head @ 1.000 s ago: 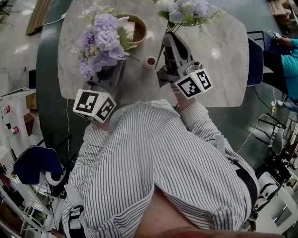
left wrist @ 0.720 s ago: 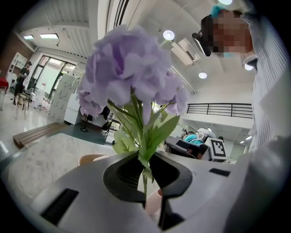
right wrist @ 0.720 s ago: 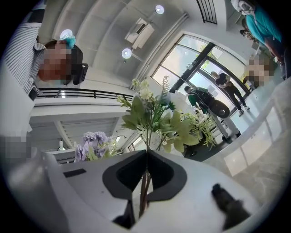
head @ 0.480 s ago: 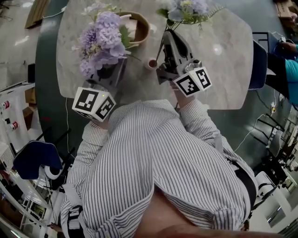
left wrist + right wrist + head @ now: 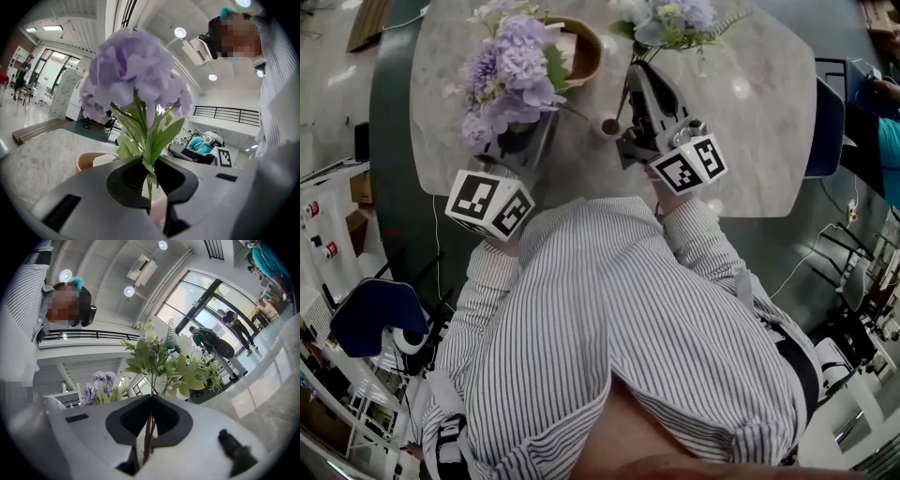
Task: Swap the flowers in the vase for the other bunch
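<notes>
**One bunch in each gripper**

Your gripper views show the jaws clamped on stems: left gripper (image 5: 151,187) holds purple flowers (image 5: 136,77), right gripper (image 5: 149,427) the green bunch (image 5: 161,364). Only the head view shows the vase (image 5: 607,125), on the desk (image 5: 750,141) between them.
</notes>
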Tool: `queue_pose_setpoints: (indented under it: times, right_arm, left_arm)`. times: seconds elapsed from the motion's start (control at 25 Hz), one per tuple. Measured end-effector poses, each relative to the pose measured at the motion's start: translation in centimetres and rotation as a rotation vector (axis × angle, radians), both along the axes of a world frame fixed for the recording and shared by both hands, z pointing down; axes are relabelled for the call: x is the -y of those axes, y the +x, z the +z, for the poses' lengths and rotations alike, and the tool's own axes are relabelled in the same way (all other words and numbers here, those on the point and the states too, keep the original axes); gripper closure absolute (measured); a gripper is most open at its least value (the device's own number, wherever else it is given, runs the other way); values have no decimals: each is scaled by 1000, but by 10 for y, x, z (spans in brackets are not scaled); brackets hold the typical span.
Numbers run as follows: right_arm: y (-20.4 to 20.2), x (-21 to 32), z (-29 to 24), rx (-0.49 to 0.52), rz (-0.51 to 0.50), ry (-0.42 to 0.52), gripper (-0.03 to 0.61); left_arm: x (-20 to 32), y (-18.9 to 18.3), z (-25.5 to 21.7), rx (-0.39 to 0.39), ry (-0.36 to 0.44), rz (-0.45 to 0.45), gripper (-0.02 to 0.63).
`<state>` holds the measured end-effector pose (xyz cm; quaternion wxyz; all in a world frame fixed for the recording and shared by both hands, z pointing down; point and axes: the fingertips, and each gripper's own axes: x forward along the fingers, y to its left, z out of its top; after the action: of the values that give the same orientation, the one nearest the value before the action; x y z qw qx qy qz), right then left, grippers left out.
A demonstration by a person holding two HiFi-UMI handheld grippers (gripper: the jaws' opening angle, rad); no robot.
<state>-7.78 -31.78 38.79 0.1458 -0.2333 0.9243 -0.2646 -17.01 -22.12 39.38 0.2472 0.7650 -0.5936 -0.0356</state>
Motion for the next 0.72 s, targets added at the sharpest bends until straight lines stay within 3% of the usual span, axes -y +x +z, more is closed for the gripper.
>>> queue_pose_setpoints:
  times: [0.72]
  right_arm:
    - [4, -23, 7, -88, -52, 28, 555]
  left_arm:
    - [-4, 0, -1, -9, 12, 16, 565]
